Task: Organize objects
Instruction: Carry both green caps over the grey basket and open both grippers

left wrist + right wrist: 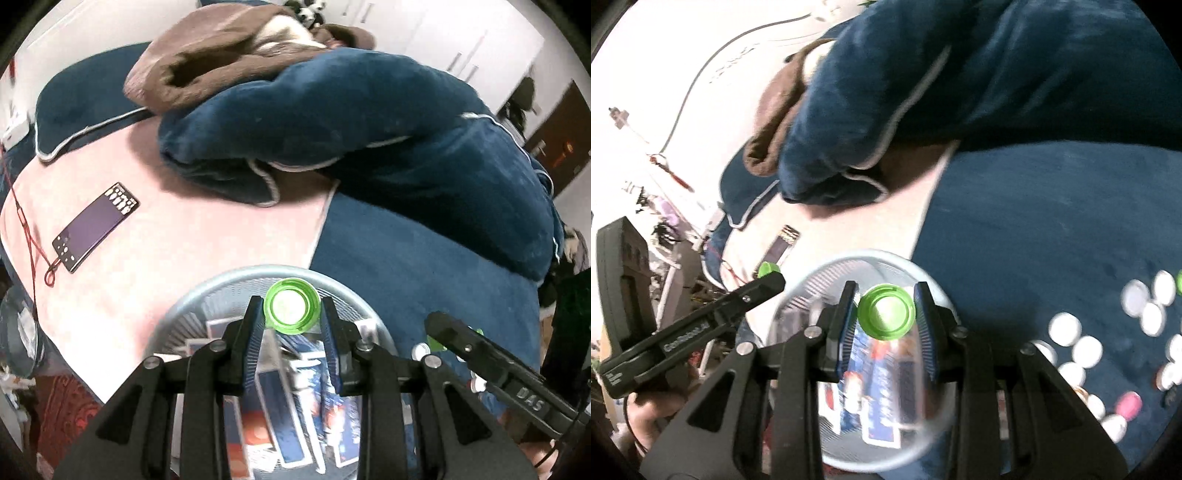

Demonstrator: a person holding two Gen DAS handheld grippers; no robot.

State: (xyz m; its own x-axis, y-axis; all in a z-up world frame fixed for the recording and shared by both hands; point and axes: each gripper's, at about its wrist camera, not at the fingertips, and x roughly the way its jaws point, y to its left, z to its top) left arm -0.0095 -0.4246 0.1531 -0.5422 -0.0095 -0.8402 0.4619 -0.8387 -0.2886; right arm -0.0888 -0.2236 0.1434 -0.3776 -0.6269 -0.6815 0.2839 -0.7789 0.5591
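The bed (424, 266) carries a grey mesh basket (221, 288) at 6 o'clock, presumably the collecting bin. Each gripper hangs over it, the left gripper (291, 308) and right gripper (886, 310) each clamped on a green cap (291, 306), apparently for dropping in. Loose white caps (1065, 328) wait at 4 o'clock.

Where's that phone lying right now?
The phone lies flat on the pink sheet, at the left of the left wrist view, beside a red cord and beyond the round basket.
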